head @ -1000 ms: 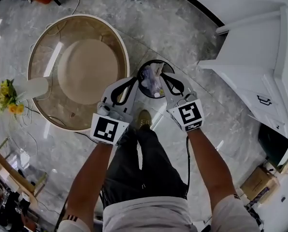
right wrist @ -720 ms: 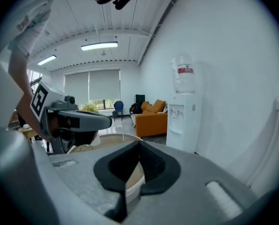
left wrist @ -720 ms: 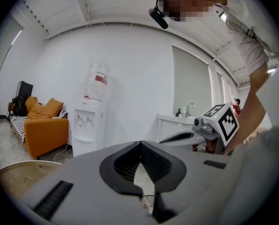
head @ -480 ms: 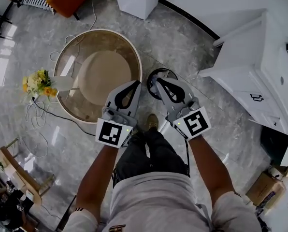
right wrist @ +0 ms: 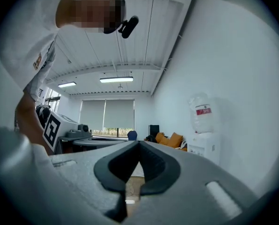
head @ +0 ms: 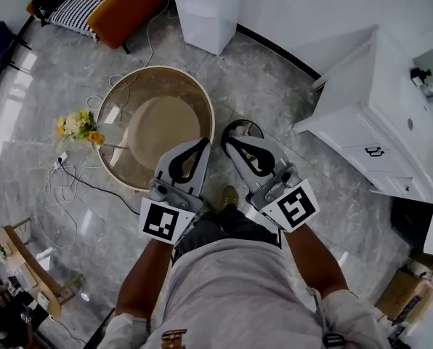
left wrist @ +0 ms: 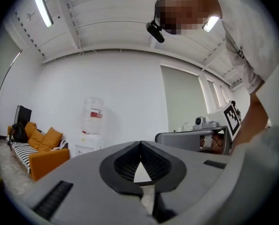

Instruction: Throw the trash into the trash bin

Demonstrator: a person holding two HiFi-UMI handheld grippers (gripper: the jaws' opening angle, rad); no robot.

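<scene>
Fingers (left wrist: pixel 118 167) closed, empty on L gripper (head: pixel 203 143), same on R gripper (head: pixel 232 141), trash bin (head: pixel 244 124) on floor below

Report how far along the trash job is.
Done, apparently: neither gripper carries trash. The left gripper and the right gripper each have their jaws together with nothing between them. In hand: nothing; both point level over the floor beside the trash bin. Left: confirming the drop, since the right gripper covers most of the bin's inside in the head view.

Glossy stone floor (head: pixel 289 93), clear glass tabletop (head: pixel 122 147), matt grey plastic left gripper (head: pixel 203 144).
</scene>
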